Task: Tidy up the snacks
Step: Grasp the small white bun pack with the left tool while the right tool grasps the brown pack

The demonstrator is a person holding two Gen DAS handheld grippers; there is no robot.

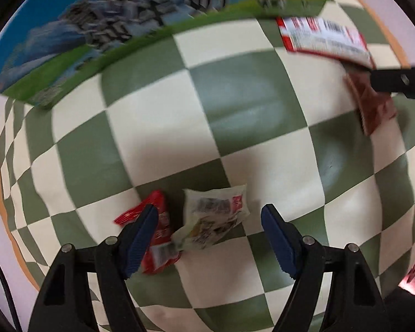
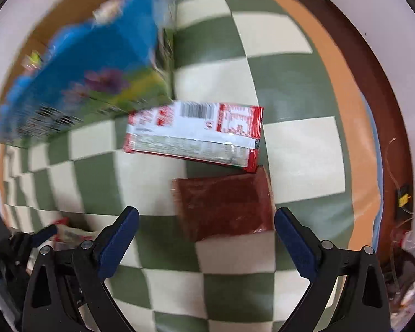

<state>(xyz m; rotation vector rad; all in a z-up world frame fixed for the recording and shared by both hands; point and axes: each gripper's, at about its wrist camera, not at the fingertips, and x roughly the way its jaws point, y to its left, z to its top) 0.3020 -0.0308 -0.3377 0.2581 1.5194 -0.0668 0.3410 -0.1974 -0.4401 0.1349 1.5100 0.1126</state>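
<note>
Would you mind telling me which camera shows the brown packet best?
The right wrist view: the brown packet lies whole and central, just ahead of the open right tool. The left wrist view catches it only at the right edge, blurred and partly hidden.

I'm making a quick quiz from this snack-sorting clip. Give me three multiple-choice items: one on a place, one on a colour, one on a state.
1. Where does the brown packet lie?
A. Below the red-and-white packet
B. Inside the box
C. Off the cloth

2. What colours is the checked cloth?
A. Blue and white
B. Green and cream
C. Red and black

3. How does the right gripper stand?
A. Shut on a packet
B. Open
C. Out of view

Answers: A, it sits just under that packet; B, its squares show so; B, the jaws stand apart, pressing nothing.
</note>
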